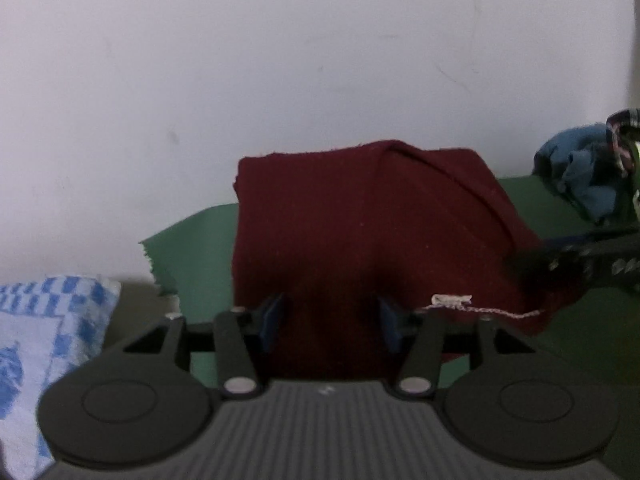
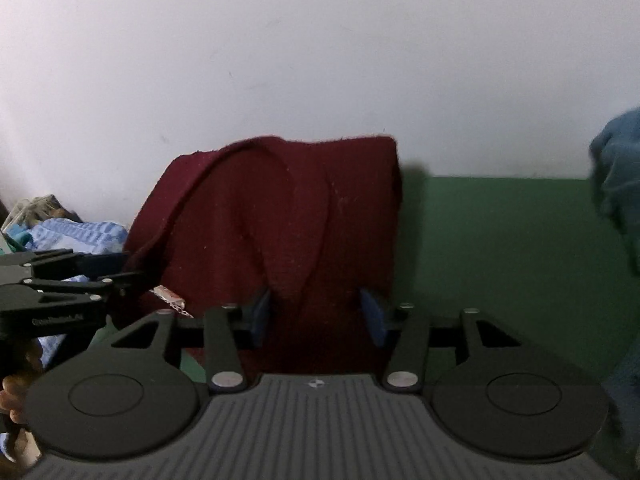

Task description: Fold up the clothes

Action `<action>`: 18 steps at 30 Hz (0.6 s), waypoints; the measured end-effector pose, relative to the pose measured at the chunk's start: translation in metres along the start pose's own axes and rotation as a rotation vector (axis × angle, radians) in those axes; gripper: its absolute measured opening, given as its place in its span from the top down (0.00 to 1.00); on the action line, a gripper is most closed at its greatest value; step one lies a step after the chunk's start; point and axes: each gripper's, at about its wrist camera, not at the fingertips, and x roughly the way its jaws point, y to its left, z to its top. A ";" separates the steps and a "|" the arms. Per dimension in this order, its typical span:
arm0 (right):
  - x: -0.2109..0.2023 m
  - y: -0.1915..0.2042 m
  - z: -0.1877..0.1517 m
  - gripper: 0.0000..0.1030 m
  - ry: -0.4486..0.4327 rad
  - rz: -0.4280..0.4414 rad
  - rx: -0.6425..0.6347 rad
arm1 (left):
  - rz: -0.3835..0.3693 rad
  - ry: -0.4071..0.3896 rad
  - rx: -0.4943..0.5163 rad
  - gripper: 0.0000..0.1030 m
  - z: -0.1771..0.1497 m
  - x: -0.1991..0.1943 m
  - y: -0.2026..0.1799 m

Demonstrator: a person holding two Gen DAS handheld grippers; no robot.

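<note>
Maroon garment (image 1: 360, 224) lay folded on green cloth (image 1: 192, 240), label edge nearest, probably just set down. Left gripper (image 1: 330, 320) stood spread over its near-left edge, pads off the fabric; right gripper (image 2: 316, 316) likewise spread at near-right, apparently after release.

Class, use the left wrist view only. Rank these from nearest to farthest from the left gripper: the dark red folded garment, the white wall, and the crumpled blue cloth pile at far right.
1. Dark red folded garment: directly ahead, its near edge between the left gripper fingers.
2. Crumpled blue cloth pile: far right, on the green cloth.
3. White wall: behind everything.
</note>
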 end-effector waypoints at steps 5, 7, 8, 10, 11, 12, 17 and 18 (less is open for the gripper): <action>-0.062 0.002 -0.034 0.53 -0.052 0.041 0.003 | -0.040 -0.040 0.017 0.54 -0.008 -0.051 -0.018; -0.082 0.007 -0.060 0.66 -0.035 -0.006 -0.045 | -0.029 -0.028 0.032 0.54 -0.019 -0.065 -0.035; -0.088 0.008 -0.068 0.75 -0.009 -0.040 -0.055 | -0.016 -0.013 0.031 0.54 -0.025 -0.070 -0.044; -0.097 0.005 -0.086 0.77 0.081 -0.093 -0.015 | 0.038 0.050 -0.003 0.51 -0.035 -0.075 -0.061; -0.099 0.003 -0.094 0.76 0.122 -0.104 0.020 | 0.068 0.068 -0.031 0.44 -0.040 -0.077 -0.069; -0.102 0.002 -0.102 0.76 0.150 -0.109 0.062 | 0.094 0.083 -0.068 0.40 -0.045 -0.079 -0.075; -0.141 0.029 -0.141 0.62 0.161 -0.180 0.119 | 0.243 0.112 -0.209 0.15 -0.066 -0.100 -0.107; -0.148 0.036 -0.144 0.60 0.165 -0.188 0.116 | 0.277 0.114 -0.216 0.11 -0.069 -0.106 -0.112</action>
